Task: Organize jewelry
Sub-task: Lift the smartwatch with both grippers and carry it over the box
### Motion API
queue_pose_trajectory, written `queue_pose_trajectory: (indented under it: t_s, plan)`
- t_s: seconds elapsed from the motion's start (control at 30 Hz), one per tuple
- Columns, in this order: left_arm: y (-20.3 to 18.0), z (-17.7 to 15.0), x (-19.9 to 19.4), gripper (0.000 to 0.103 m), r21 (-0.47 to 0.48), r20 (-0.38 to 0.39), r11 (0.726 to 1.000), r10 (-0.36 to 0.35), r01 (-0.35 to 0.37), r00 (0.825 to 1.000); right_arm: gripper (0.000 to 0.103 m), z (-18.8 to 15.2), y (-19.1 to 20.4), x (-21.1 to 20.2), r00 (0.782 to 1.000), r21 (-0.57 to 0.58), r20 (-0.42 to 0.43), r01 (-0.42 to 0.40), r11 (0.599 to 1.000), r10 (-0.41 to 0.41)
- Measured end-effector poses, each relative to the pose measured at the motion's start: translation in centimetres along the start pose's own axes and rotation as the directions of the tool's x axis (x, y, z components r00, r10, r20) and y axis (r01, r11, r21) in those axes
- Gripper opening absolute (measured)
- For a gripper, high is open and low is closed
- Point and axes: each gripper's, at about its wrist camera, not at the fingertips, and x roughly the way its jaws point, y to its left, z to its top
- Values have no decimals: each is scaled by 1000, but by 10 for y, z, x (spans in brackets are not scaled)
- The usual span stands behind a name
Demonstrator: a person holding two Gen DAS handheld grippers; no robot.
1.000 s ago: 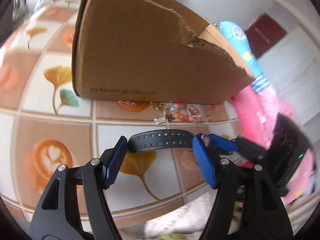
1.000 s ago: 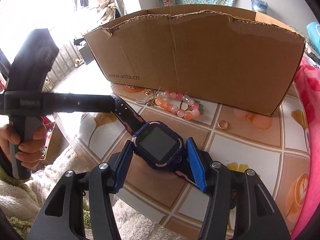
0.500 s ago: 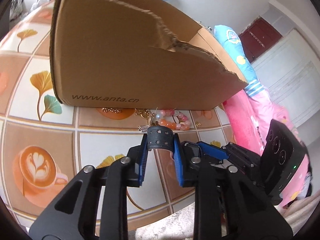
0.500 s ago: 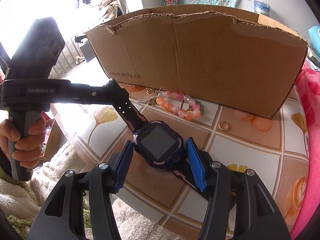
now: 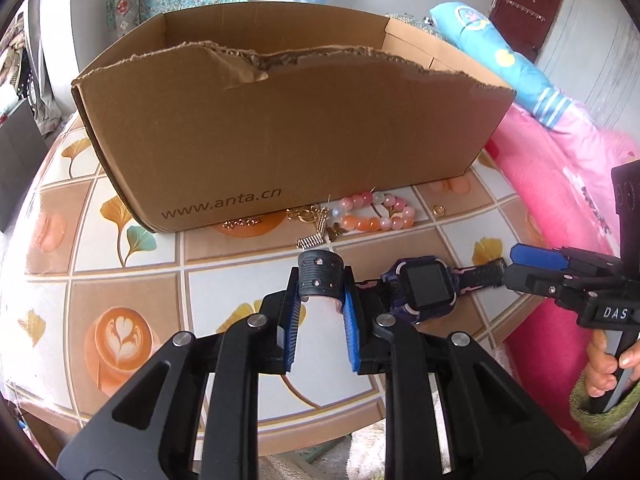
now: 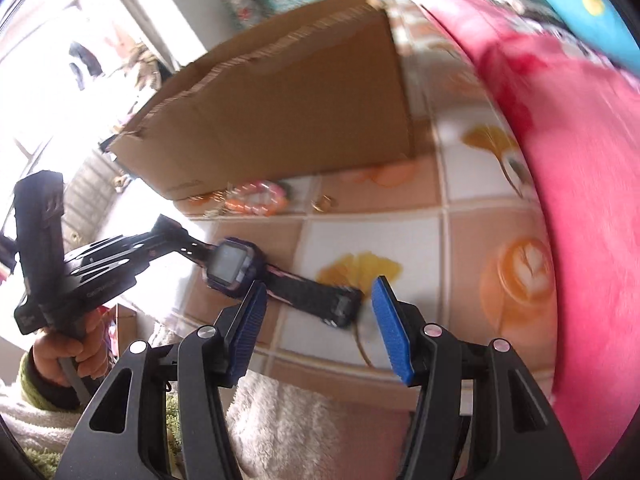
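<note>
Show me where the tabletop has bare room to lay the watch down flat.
Free: the tiles left of the left gripper, around the coffee-cup print, bordered by the cardboard box and the table edge. Crowded: the strip along the box front, holding the bead bracelet, gold chain and ring.

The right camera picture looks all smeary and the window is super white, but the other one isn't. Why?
Right wrist view: motion blur smears the cardboard box, bead bracelet and pink blanket, and window glare washes the upper left white. Left wrist view: sharp and evenly lit, the box lettering readable; the fisheye lens bends the table tiles.
</note>
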Motion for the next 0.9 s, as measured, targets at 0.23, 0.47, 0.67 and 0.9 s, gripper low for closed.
queue_pose_trajectory:
  t_s: [0.23, 0.47, 0.67, 0.9]
  plan:
    - [0, -6, 3, 18, -6, -15, 1000, 12, -12, 1000, 43, -5, -17, 8, 998, 102, 23, -58, 993, 56]
    - [3, -11, 2, 18, -11, -3, 1000, 9, -9, 1000, 18, 4, -47, 20, 988, 259, 57, -156, 953, 146]
    - [5, -13, -4, 17, -15, 31, 1000, -11, 11, 999, 8, 7, -33, 22, 992, 235, 56, -123, 964, 112]
    - [-3, -5, -52, 17, 29, 144, 998, -63, 59, 988, 6, 27, 24, -29, 989, 22, 139, -48, 999, 44]
